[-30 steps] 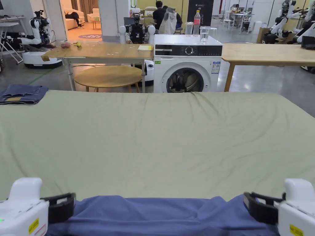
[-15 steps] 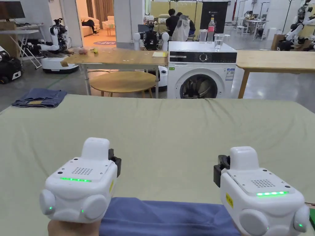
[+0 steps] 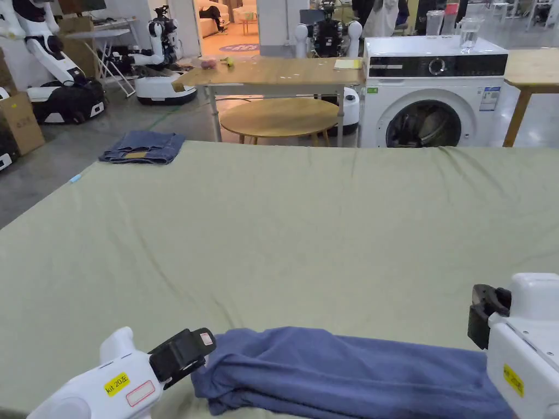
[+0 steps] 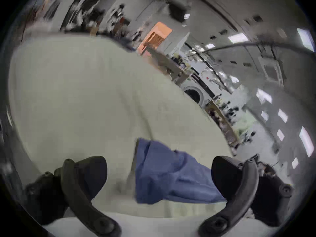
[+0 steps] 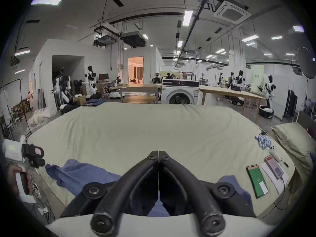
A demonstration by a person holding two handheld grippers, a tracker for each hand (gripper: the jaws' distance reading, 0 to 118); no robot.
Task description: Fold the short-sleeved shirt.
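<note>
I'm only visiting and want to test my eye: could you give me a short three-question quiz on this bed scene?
1. True or false: the right hand-held gripper has its jaws wide apart.
2. The blue shirt lies: A) near the bed's front edge, B) inside the washing machine, C) on the round table.
3. Fill in: the left hand-held gripper has its jaws ____, with the shirt's end between them, untouched.

Key: 1 false, they meet at the tips; 2 A; 3 open.
</note>
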